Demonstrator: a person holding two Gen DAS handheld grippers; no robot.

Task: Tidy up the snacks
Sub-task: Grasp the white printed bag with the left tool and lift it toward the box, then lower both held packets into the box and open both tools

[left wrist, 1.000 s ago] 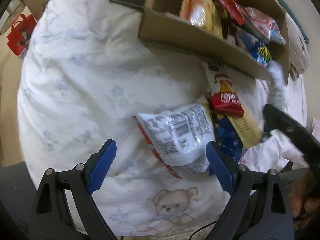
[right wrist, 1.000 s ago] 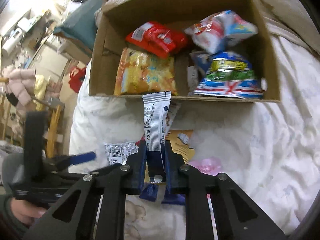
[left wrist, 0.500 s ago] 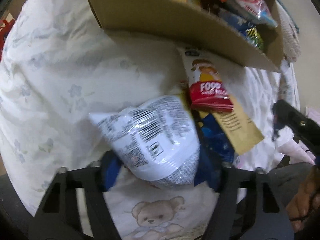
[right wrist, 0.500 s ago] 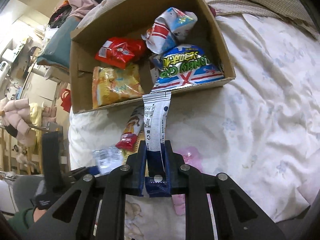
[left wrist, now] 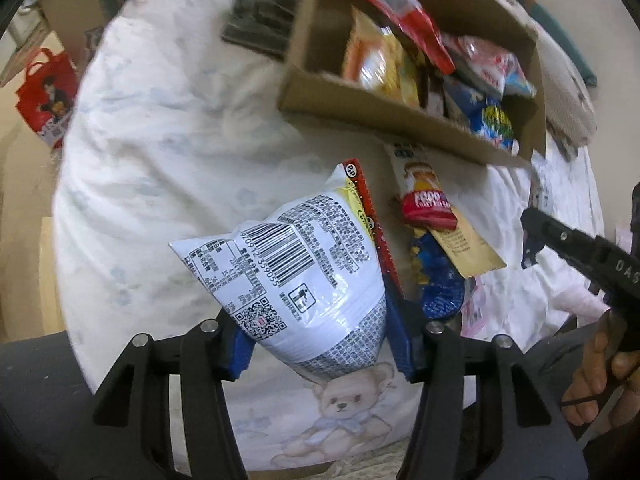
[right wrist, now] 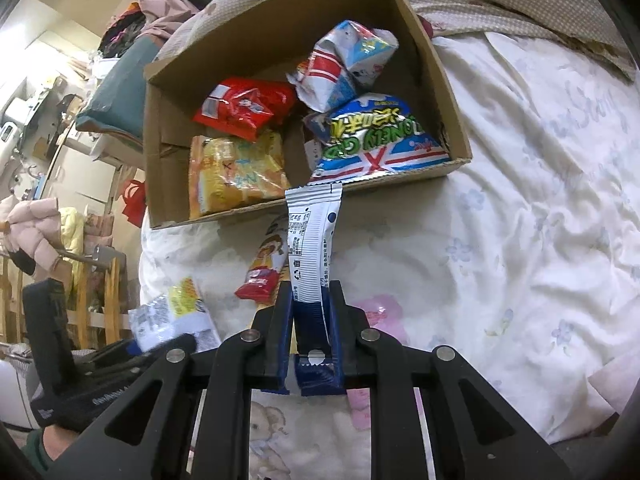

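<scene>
Halfway through the snack sort — both grippers loaded, box partly filled.

Left gripper (left wrist: 318,350) clamped on white barcode pouch (left wrist: 296,272), right gripper (right wrist: 310,322) pinching slim sachet (right wrist: 312,240) short of cardboard box (right wrist: 256,56); red-and-tan packet (right wrist: 264,268), pink wrapper (right wrist: 380,312) left on floral quilt (right wrist: 540,208) — box's near wall in the path.

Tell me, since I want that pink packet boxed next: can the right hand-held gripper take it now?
Probably not yet: the right hand-held gripper is shut on the blue-and-white sachet. The pink packet lies uncovered below it.
</scene>
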